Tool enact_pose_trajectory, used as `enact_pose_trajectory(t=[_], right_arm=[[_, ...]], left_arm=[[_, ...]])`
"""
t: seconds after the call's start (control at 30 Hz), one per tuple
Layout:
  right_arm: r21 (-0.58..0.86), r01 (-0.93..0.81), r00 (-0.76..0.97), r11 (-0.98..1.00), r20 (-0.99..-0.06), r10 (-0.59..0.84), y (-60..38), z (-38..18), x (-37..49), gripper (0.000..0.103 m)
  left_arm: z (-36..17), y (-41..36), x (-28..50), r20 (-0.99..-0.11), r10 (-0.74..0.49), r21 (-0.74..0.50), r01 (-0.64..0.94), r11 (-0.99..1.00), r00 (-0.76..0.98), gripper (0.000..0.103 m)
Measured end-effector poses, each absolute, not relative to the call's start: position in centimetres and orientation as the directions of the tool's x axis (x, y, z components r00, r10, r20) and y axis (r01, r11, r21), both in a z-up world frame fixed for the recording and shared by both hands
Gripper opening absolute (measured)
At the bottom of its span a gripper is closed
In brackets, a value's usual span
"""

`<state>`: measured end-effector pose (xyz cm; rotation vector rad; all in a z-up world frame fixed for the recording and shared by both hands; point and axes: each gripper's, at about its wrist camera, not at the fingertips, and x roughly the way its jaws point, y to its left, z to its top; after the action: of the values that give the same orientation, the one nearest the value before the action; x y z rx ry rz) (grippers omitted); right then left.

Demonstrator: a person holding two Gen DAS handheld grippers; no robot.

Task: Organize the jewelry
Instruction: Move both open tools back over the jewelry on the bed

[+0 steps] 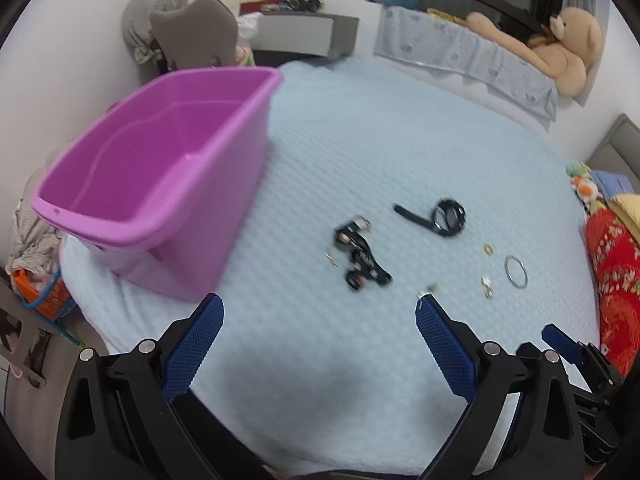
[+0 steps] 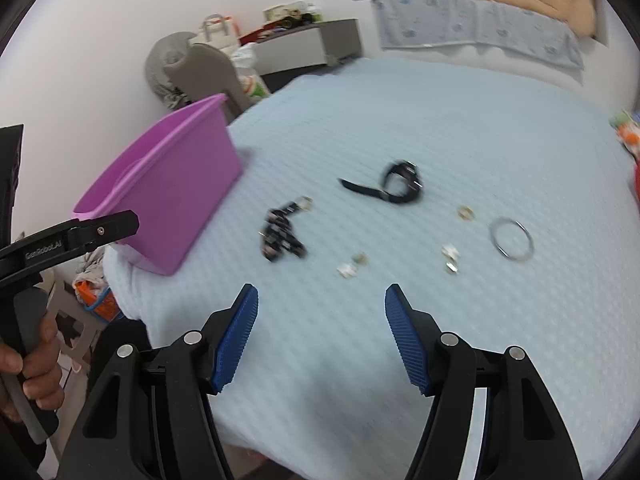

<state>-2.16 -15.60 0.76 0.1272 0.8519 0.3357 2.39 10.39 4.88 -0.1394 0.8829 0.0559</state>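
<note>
purple bin (image 1: 160,184) on blue bedspread (image 1: 400,140) — both grippers' jaws apart (nothing held) — silver bangle (image 2: 512,238) beyond.

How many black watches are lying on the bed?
2: one watch mid-bed, strap stretched left; another watch nearer the purple bin. Blur may hide more.

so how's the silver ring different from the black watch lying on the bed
The silver ring is a thin, bare metal hoop lying flat; the black watch is bulkier, with its band curled into a loop and one strap end trailing out. The ring lies nearer the right gripper, the watch farther back. Both rest loose on the light blue bedspread, outside the purple bin.
</note>
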Motion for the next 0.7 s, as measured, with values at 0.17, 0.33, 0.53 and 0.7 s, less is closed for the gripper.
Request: enact_pose_trajectory(t=[0.17,0.33,0.53,0.7], right_arm=[[0.234,-0.177,0.615,0.956,-0.732,0.293,-19.0,-0.9,-4.1,0.063],[0.236,-0.133,0.626,0.963,-0.733,0.266,-21.1,-1.8,-5.1,0.063],[0.264,-0.099,0.628,0.96,-0.731,0.266,-22.7,-3.1,-4.3,0.063],[0.267,-0.09,0.62,0.959,-0.739,0.264,-23.3,-4.4,-3.4,0.063]], left_arm=[[2.8,7.3,2.2,-0.784,-0.032,-0.093,-0.066,0.993,0.62,0.095],[1.0,4.4,2.1,-0.79,-0.06,-0.09,-0.018,0.996,0.611,0.095],[-0.6,2.2,2.7,-0.787,-0.053,-0.058,0.011,0.998,0.615,0.095],[-2.3,1.4,3.4,-0.799,-0.058,-0.062,0.013,0.998,0.599,0.095]])
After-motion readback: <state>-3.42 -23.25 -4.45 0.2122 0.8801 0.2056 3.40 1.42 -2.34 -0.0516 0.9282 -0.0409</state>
